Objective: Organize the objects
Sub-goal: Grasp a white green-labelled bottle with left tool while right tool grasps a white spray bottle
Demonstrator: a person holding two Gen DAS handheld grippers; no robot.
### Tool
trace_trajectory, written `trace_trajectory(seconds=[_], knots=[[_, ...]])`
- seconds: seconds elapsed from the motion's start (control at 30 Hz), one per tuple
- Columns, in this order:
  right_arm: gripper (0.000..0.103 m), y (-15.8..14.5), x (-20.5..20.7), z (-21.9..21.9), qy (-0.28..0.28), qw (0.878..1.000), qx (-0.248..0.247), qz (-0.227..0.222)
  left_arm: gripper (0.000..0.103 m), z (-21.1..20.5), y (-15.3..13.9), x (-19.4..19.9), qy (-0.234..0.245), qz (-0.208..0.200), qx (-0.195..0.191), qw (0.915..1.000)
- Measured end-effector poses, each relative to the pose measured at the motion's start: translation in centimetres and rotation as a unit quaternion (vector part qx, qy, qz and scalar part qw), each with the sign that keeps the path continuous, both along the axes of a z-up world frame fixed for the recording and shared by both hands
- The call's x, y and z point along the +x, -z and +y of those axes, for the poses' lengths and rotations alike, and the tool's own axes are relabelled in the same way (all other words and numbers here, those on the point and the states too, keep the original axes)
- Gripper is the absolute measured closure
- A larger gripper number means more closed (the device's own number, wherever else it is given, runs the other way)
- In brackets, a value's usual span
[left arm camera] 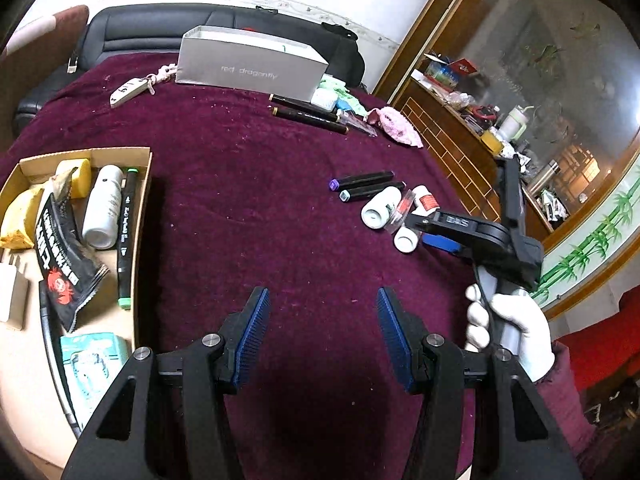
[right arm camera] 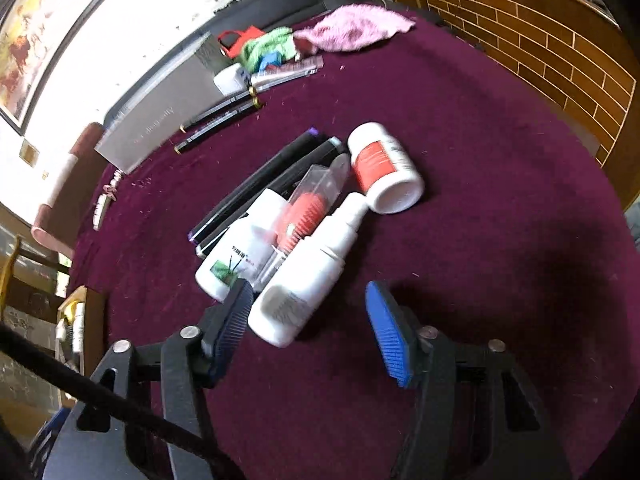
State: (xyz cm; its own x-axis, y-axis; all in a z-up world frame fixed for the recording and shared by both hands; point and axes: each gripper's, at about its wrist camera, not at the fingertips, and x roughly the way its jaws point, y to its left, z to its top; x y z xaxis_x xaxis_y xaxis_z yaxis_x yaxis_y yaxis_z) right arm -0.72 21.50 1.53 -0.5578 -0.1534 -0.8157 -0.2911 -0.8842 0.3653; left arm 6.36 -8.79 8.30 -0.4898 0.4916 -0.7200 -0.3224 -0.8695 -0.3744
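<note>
White spray bottle [right arm camera: 306,276] between parted jaws

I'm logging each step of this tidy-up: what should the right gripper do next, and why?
Probably ease the right gripper forward and close on the white spray bottle. Its jaws are open, the bottle's base already lies between the fingertips, and it is the nearest loose item in the pile.

Dim, soft-shadowed, fisheye-warped, slightly blurred edges.
</note>
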Motion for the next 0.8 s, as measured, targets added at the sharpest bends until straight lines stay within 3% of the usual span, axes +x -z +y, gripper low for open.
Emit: trace_trajectory(seconds=[0.03,0.13,0.3,0.4,0.53,0.57,0.67,0.8], knots=[[0.065,0.2,-0.2,-0.1,0.002,1.0,0.001,0.0,0.054,0.4,0.0,0.0,0.003,0.003,-0.006,1.0],[0.073,0.4,-0.3,-0.1,0.003,1.0,0.008,0.006,0.054,2.1,-0.1,-0.4,0.015,0.015,-0.031,0.9993],[0.075,0.8,1.1,1.4,0.001,1.0,-0.014,0.024,0.054,6.5,-0.8,-1.7,0.049,0.082,-0.071,0.9929],[0.076,1.2,2.0,2.1,-0.007,0.998,-0.036,0.049,0.054,10.5,-0.3,-3.4,0.082,0.116,-0.099,0.9849],[0.076,1.5,2.5,2.8,-0.015,0.996,-0.061,0.069,0.055,15.4,1.9,-6.6,0.115,0.128,-0.157,0.9726],[0.076,1.5,2.4,2.9,-0.015,0.995,-0.067,0.07,0.057,16.2,2.3,-7.2,0.117,0.127,-0.166,0.9709],[0.076,1.5,2.4,3.2,-0.016,0.994,-0.083,0.071,0.081,18.1,3.3,-8.9,0.134,0.12,-0.183,0.9665],[0.076,1.7,2.4,3.6,-0.017,0.992,-0.101,0.071,0.083,20.1,4.4,-10.3,0.144,0.113,-0.199,0.9628]])
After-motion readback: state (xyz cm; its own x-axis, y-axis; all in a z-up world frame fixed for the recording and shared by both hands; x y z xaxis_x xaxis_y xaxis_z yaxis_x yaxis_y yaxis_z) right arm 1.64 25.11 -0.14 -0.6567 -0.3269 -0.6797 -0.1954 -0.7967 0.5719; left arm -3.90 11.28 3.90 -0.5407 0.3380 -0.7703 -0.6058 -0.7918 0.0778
